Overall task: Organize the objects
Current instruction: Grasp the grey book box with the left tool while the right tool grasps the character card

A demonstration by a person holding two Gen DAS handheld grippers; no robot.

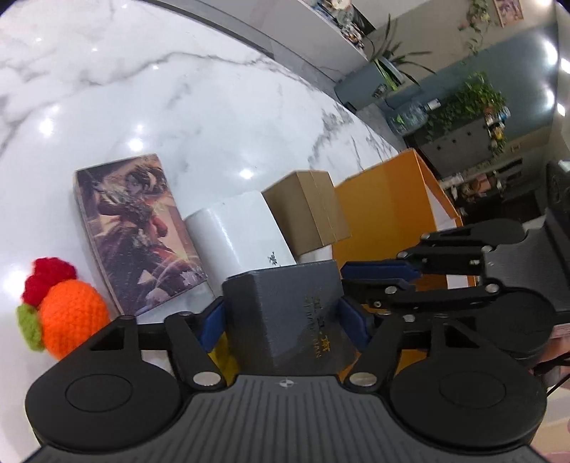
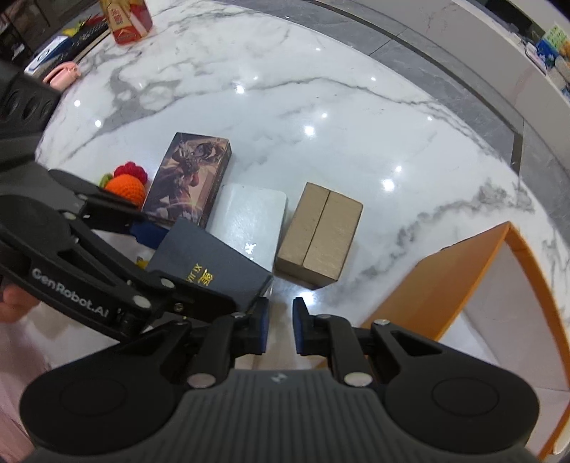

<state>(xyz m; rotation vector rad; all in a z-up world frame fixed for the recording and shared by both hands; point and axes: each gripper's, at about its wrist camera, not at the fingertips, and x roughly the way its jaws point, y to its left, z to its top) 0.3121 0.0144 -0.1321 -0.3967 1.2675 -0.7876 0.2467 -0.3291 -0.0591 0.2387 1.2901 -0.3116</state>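
Observation:
My left gripper (image 1: 283, 313) is shut on a dark grey box (image 1: 292, 313) with gold lettering and holds it above the marble table; the box also shows in the right wrist view (image 2: 210, 267). My right gripper (image 2: 279, 327) is empty, its jaws nearly closed with a narrow gap, just right of the grey box; it shows in the left wrist view (image 1: 377, 277). On the table lie an illustrated box (image 1: 135, 231) (image 2: 188, 174), a white box (image 1: 242, 231) (image 2: 249, 220), a brown cardboard box (image 1: 310, 210) (image 2: 320, 235) and a crocheted orange toy (image 1: 64, 310) (image 2: 126, 183).
An open orange container (image 2: 441, 285) (image 1: 384, 213) with a white inside stands to the right of the boxes. A red carton (image 2: 124, 17), a pink item (image 2: 62, 74) and a keyboard lie at the table's far left. Shelves and plants stand beyond the table.

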